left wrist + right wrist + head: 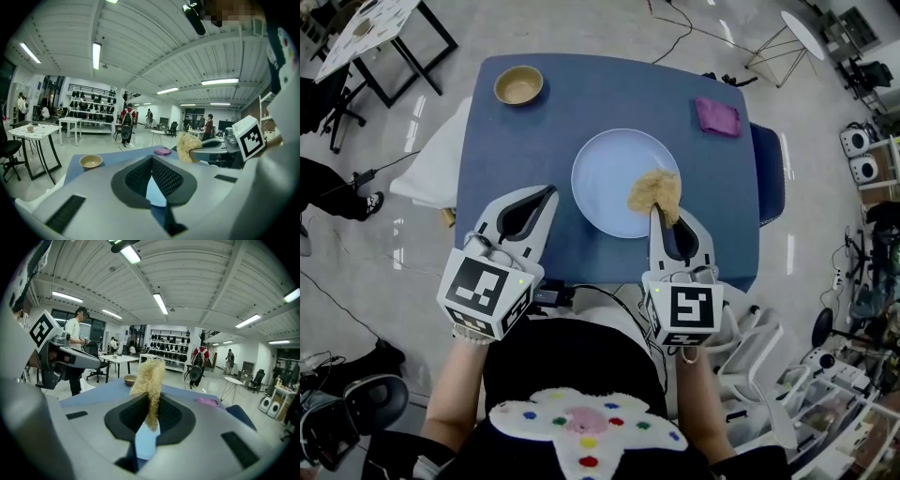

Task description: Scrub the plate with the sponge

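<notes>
Nearest the head camera, the right hand-held gripper (658,212) is reaching in over the surface's (534,131) near edge and grasping the sponge (654,192). The sponge is sticking out ahead of the tips along the jaw line and lying over the plate's (605,173) right part; whether it is touching, I cannot tell. Most of the plate is spreading ahead and to the left, so scrubbing strokes are probably going to run that way. This hand is clearly the nearer one. The left hand-held gripper (547,193) is pointing at the plate's near-left rim, just beside it, clenched and empty.

Its own view is showing the jaws pressed together on nothing, with a bowl (91,161) sitting at the far left corner and a purple cloth (162,151) at the far right corner.

The right gripper view is showing the sponge pinched upright between the pads. Behind it a bright workroom is opening out, with tables (123,359) and a person (75,333) standing.
</notes>
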A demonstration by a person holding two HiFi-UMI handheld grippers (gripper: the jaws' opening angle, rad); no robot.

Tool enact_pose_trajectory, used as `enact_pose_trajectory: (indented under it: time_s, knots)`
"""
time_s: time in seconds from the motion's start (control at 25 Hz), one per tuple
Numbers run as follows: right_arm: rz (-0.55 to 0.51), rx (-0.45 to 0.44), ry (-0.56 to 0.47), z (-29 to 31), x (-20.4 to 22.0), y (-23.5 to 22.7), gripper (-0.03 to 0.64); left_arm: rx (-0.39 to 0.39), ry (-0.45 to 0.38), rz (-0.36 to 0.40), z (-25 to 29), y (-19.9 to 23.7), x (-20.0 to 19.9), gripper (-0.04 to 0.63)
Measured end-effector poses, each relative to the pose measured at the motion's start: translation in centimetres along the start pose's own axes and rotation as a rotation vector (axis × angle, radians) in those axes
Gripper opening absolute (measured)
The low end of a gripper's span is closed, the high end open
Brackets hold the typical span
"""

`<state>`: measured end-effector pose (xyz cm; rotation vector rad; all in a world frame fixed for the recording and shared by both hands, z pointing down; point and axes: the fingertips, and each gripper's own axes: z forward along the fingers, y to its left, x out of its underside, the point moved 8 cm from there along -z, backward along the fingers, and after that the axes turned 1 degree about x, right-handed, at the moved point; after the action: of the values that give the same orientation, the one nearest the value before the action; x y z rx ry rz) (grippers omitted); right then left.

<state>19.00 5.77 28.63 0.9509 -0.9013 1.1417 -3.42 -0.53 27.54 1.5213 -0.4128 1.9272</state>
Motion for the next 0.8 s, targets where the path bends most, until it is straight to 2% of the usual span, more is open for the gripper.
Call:
enact_pose_trajectory:
  time_s: [0.4,0.8]
  knots:
    - [-0.008,0.011,-0.016,0.0,-0.2,-0.1,0.044,-0.003,0.005,-0.002,0.2,-0.1,0.5,0.009]
    - [-0.017,0.024,-0.013,1.8,-1.3,0.8,0.044,0.011,0.016,-0.004,0.5,2.0,0.0,0.009]
